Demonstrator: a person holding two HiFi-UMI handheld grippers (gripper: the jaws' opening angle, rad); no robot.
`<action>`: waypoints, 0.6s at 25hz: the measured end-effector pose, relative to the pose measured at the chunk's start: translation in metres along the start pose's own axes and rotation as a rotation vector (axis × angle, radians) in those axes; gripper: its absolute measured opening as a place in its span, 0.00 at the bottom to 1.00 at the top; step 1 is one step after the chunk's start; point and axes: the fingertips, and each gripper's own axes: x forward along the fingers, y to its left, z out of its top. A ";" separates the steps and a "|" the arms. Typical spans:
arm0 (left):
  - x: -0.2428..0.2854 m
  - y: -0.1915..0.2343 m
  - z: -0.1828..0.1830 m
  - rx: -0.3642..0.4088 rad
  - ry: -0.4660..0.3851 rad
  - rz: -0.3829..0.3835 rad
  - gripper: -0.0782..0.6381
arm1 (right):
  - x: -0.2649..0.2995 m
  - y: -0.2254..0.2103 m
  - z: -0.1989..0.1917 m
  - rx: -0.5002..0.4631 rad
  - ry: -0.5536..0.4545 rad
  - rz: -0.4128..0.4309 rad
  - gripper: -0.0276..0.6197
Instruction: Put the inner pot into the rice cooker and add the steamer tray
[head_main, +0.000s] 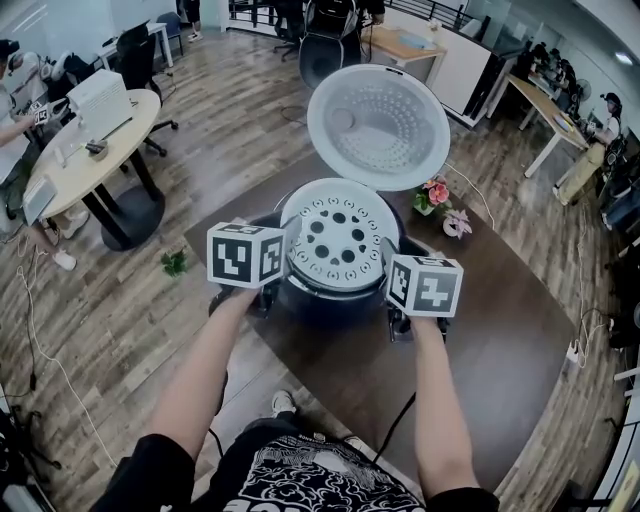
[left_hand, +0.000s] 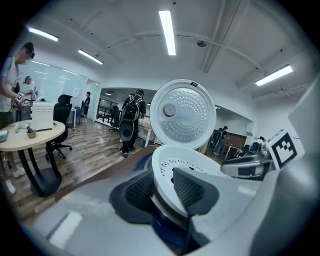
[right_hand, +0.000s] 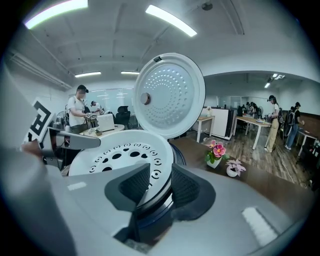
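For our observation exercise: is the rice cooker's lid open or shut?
Open: the lid stands raised behind the rice cooker, its dimpled inner face showing, steamer tray exposed below.

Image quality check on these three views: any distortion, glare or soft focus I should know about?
Head view: fisheye bends the floor at the edges; even light, steamer tray sharp. Left gripper view: black vignette, ceiling lights blown out, left gripper soft up close. Right gripper view: same black corners, flowers crisp, lid evenly lit.
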 end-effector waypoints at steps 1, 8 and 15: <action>0.000 0.000 -0.001 0.005 0.001 0.005 0.28 | 0.000 0.000 -0.001 -0.002 -0.002 0.001 0.25; -0.010 0.001 -0.003 0.067 -0.015 0.055 0.29 | -0.010 -0.001 -0.003 0.026 -0.028 0.014 0.25; -0.024 -0.023 0.014 0.082 -0.087 0.054 0.29 | -0.038 -0.014 0.000 0.081 -0.096 0.022 0.24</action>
